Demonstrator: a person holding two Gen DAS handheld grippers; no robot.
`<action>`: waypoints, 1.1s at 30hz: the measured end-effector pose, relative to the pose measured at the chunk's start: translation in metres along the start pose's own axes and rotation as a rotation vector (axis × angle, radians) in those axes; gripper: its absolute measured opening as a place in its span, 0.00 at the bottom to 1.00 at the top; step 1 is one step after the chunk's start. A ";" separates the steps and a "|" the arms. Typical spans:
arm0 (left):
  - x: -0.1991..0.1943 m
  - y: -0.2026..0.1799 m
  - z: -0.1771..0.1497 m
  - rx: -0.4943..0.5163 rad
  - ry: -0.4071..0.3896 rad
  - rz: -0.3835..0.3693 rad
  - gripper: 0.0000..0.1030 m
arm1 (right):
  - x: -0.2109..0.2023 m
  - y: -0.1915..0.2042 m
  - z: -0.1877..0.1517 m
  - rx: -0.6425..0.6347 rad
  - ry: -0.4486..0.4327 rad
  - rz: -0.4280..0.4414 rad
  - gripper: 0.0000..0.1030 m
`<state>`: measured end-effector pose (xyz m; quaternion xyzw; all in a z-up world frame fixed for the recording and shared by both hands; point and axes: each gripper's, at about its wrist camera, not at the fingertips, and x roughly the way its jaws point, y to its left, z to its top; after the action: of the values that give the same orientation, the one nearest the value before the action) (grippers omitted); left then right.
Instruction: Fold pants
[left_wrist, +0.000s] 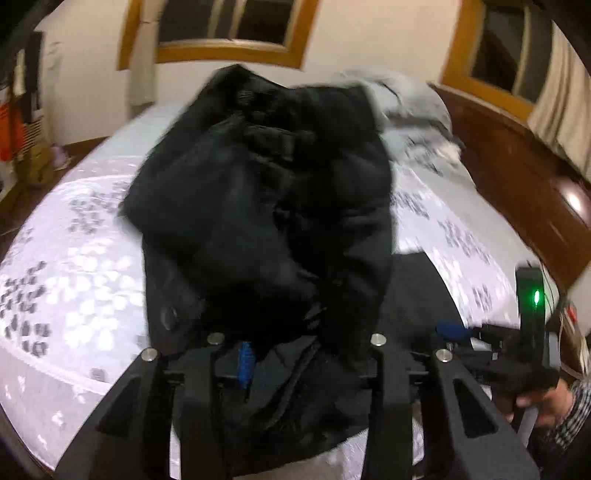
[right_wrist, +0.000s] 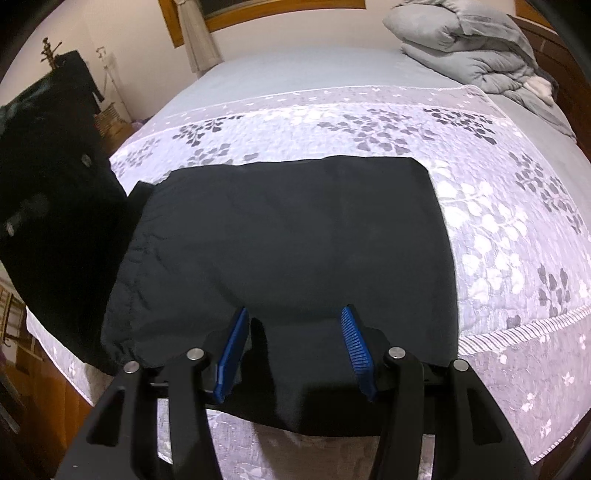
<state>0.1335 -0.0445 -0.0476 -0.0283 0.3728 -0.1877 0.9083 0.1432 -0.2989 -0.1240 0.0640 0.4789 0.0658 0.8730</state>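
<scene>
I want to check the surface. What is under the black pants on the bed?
Under the black pants lies the leaf-patterned bedspread, showing around their edges. What the cloth covers directly beneath cannot be seen.

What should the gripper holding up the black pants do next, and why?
Probably carry the lifted end across and lay it on the flat part. The left gripper has the black pants bunched up above the bed, while the right gripper hangs open over the flat half.

readable text: none in either view
black fabric pants (right_wrist: 288, 236): no label or brand legible
white-grey leaf-print bedspread (right_wrist: 498, 236): pattern only, no lettering
</scene>
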 end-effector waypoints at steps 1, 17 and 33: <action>0.007 -0.007 -0.003 0.025 0.024 -0.014 0.37 | 0.000 -0.003 0.001 0.006 -0.002 0.000 0.51; 0.017 0.013 -0.035 0.000 0.093 -0.009 0.82 | -0.015 -0.031 0.020 0.164 -0.053 0.166 0.74; 0.036 0.055 -0.039 -0.052 0.188 0.217 0.90 | 0.014 0.036 0.058 -0.075 0.009 0.086 0.87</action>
<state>0.1473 -0.0027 -0.1103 0.0064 0.4618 -0.0804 0.8833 0.1982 -0.2640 -0.0987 0.0515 0.4770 0.1216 0.8689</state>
